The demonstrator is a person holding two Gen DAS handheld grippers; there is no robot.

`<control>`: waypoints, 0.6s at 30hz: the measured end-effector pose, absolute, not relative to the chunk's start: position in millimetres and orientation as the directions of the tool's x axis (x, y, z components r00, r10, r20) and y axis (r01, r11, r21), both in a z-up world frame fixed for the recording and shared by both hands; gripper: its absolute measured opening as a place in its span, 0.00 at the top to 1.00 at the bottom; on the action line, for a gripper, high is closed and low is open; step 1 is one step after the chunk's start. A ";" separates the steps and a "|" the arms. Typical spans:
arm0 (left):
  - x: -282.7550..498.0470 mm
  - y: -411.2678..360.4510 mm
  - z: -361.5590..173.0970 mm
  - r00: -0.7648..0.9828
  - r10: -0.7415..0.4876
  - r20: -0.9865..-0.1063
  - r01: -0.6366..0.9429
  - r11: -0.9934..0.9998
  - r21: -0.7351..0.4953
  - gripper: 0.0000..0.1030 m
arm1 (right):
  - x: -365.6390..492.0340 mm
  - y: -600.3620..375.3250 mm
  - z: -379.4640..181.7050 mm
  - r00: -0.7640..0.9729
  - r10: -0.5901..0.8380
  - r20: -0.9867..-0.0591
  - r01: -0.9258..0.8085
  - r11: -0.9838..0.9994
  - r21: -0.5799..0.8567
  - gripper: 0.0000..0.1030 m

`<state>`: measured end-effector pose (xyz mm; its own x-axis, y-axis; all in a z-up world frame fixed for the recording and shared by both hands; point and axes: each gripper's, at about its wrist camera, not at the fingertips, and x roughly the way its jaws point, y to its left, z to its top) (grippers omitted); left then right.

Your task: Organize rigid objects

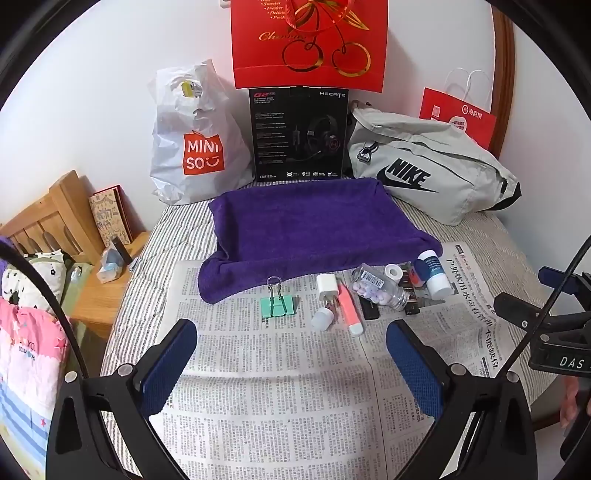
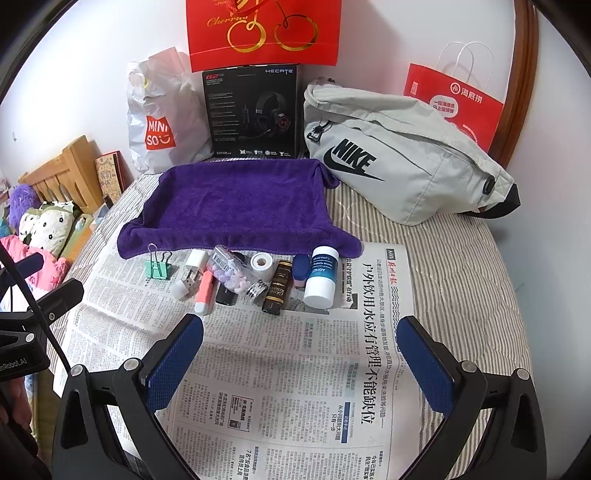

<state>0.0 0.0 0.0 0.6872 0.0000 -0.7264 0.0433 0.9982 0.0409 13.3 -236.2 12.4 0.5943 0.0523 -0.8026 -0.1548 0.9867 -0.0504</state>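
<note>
two handheld claws hover over a newspaper (image 2: 280,369) spread on a striped bed (image 2: 461,258). the left gripper (image 1: 291,347) has its blue pads spread wide with nothing between them, and the right gripper (image 2: 299,339) is just as wide and empty.

a row of small hard things lies along the far edge of the newspaper, just in front of a purple towel (image 2: 236,203) draped over a shallow tray shape; nothing rests on the towel. from left to right: a green binder clip (image 2: 158,266), a white charger plug (image 2: 194,264), a small white cap (image 2: 180,288), an orange and white marker (image 2: 205,291), a small black item (image 2: 226,297), a clear bottle (image 2: 236,273) lying on its side with pale purple and pink tablets inside, a roll of white tape (image 2: 262,263), a dark box with gold print (image 2: 275,291), a blue item (image 2: 301,267), and a white bottle with a blue label (image 2: 321,278) lying tilted, cap toward the camera.

behind the towel, against the wall, stand a white plastic shopping bag (image 2: 162,118), a black headset box (image 2: 253,110), a red gift bag (image 2: 262,33), a grey waist bag (image 2: 399,155) and a red paper bag (image 2: 458,99). what these bags hold cannot be seen.
</note>
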 end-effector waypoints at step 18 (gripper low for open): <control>-0.1 -0.2 -0.3 0.688 -0.001 -0.726 0.042 0.998 0.039 0.00 | 11.9 -237.1 12.2 0.592 0.049 -0.805 -0.155 0.987 -0.054 0.00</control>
